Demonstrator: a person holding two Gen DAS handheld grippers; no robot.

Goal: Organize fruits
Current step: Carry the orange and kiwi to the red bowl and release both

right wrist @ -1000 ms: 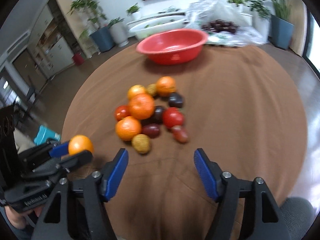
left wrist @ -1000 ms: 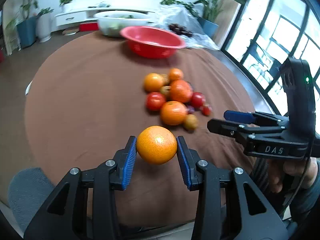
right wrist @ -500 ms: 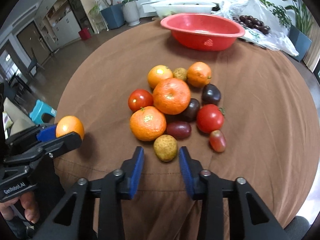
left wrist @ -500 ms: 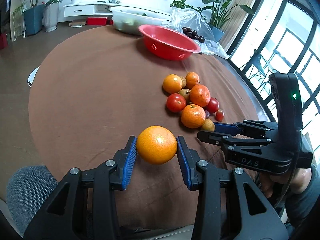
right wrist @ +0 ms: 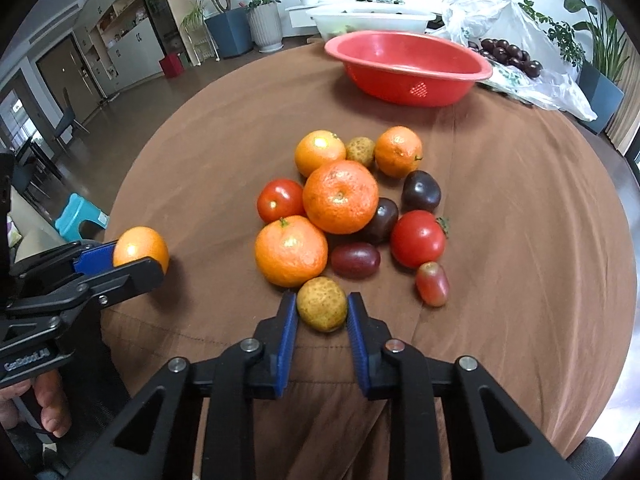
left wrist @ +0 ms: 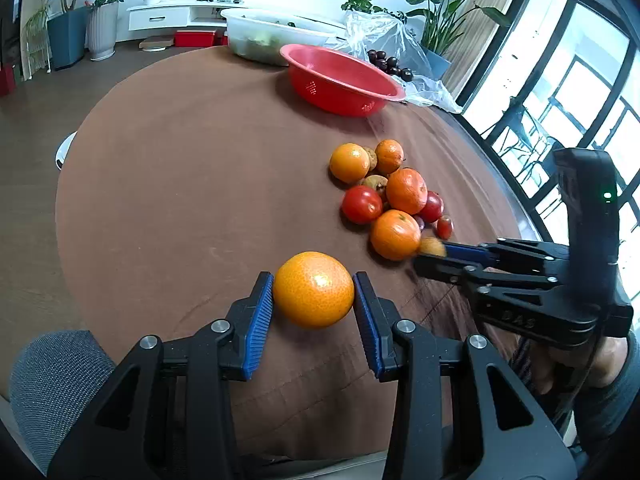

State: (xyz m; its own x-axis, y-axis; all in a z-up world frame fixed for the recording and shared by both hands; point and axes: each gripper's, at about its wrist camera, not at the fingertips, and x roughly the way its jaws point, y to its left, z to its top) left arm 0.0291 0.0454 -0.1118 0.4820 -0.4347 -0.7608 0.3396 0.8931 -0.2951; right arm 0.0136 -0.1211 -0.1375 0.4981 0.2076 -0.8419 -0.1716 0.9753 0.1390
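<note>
My left gripper (left wrist: pixel 313 300) is shut on an orange (left wrist: pixel 313 289) and holds it above the brown tablecloth; it also shows in the right wrist view (right wrist: pixel 140 249). My right gripper (right wrist: pixel 322 311) is closed around a small tan speckled fruit (right wrist: pixel 322 304) at the near edge of the fruit pile; the same fruit shows in the left wrist view (left wrist: pixel 432 246). The pile (right wrist: pixel 340 196) holds oranges, red tomatoes, dark plums and a red grape tomato (right wrist: pixel 432 283). A red bowl (right wrist: pixel 408 66) stands at the far side.
A clear plastic bag with dark cherries (right wrist: pixel 508 54) lies right of the red bowl. A white tub (right wrist: pixel 368 20) stands behind it. The round table's edge (left wrist: pixel 64 184) drops off at left, and bare cloth lies left of the pile.
My right gripper has moved forward and closed on the small tan fruit at the near edge of the pile. My left gripper still holds the orange, shifted slightly left of the pile.
</note>
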